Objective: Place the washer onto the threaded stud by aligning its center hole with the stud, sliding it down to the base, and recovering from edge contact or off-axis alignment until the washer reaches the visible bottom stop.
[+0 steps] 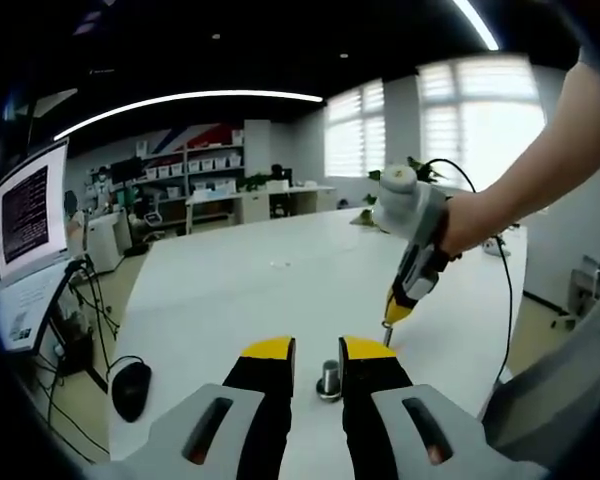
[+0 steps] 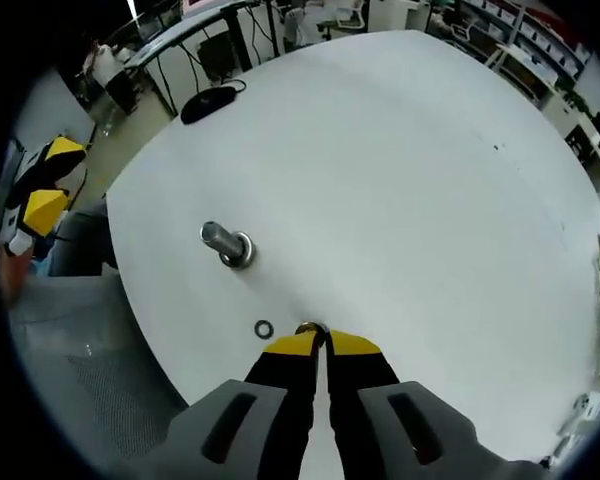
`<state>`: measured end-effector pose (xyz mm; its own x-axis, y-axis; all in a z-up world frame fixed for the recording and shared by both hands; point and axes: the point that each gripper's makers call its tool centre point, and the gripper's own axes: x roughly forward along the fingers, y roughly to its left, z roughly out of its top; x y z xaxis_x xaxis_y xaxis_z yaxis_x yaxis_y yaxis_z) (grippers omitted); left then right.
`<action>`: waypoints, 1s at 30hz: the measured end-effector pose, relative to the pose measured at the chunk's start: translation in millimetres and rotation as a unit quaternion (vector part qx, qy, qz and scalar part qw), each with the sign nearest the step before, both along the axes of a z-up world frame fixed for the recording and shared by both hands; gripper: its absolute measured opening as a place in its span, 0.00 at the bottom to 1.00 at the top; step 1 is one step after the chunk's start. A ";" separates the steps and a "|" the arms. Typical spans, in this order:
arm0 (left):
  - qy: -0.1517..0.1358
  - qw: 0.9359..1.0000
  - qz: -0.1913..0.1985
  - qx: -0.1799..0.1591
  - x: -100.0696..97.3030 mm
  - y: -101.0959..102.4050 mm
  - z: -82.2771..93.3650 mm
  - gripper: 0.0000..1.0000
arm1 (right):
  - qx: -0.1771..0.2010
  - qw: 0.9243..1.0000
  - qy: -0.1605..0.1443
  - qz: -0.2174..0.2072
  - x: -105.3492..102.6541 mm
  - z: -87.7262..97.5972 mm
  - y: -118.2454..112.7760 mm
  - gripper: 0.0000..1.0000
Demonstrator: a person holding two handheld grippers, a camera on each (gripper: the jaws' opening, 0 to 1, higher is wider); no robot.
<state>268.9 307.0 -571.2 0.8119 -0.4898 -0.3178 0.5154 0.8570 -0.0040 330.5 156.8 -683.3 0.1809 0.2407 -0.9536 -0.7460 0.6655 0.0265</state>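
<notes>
A short metal threaded stud stands on the white table, with a wider metal ring around its base. My left gripper is open, and the stud lies ahead of it, framed by the gap between its yellow tips. My right gripper, held by a person's hand, points down at the table just right of the stud. Its jaws are pinched on a small washer held on edge at the tips. A second washer lies flat beside them.
A black mouse and its cable sit near the table's edge. A lit screen stands left of the table. The right gripper's cable trails over the far side. Office shelves and desks lie beyond.
</notes>
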 end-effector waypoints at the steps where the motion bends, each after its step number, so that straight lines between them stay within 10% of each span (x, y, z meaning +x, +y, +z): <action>1: -0.001 1.000 -0.001 0.000 0.0 -0.5 0.3 0.15 | -0.009 1.000 -0.004 0.010 0.0 -0.6 -1.4 0.04; 30: 0.005 1.000 -0.001 -0.002 -1.0 -0.2 -0.6 0.15 | -0.013 1.000 -0.002 0.013 0.3 -2.5 -6.5 0.06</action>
